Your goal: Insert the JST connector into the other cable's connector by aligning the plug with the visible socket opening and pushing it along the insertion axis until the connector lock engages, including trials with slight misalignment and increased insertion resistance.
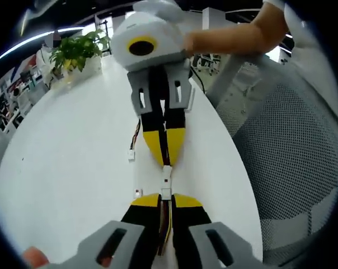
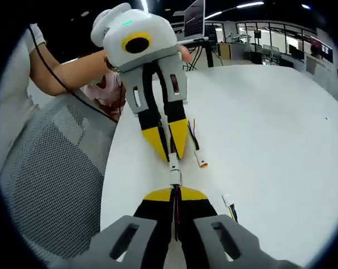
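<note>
Left gripper [image 1: 165,197] and right gripper [image 1: 165,161] pinch the joined JST connectors [image 1: 166,182]

Smooth white table [image 1: 74,168], mesh chair [image 1: 292,151]

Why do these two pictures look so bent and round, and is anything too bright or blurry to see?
Left gripper view: fisheye lens bows the white table edge and the mesh chair; ceiling lights glare; the joined connectors stay sharp. Right gripper view: same bending; the table looks evenly lit with soft shadows; the far office is small and blurry.
</note>
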Demonstrator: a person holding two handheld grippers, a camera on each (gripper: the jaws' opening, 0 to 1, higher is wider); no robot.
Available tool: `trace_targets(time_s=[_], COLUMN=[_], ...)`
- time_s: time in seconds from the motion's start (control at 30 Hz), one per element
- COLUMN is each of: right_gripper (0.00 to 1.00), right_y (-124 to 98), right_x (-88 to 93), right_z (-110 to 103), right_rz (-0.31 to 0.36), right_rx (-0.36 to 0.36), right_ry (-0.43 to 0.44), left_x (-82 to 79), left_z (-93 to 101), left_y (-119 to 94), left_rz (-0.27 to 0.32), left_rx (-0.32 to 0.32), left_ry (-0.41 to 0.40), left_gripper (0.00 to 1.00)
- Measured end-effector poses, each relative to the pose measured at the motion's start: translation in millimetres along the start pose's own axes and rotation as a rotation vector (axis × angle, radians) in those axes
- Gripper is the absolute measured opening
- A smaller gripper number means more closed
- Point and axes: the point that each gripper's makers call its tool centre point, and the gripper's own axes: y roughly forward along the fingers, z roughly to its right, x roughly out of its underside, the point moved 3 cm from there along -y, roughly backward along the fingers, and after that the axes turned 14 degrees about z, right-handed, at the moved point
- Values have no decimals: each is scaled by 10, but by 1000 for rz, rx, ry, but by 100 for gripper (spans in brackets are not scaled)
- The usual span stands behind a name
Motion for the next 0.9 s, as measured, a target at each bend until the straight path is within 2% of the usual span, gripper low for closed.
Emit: trace_targets(time_s=[0.53, 0.9], right_gripper=[0, 0], right_y=[36, 36], right_x=[68, 74], right_z=[-83, -60], right_rz=[-56, -58], right_rx=[-49, -26], right_ry=[-33, -12], left_x=[26, 40], left_z=[65, 76], left_y=[121, 108], left_rz=[-48, -51], left_rx=[50, 50], left_ry=[63, 66], left_gripper=[0, 0])
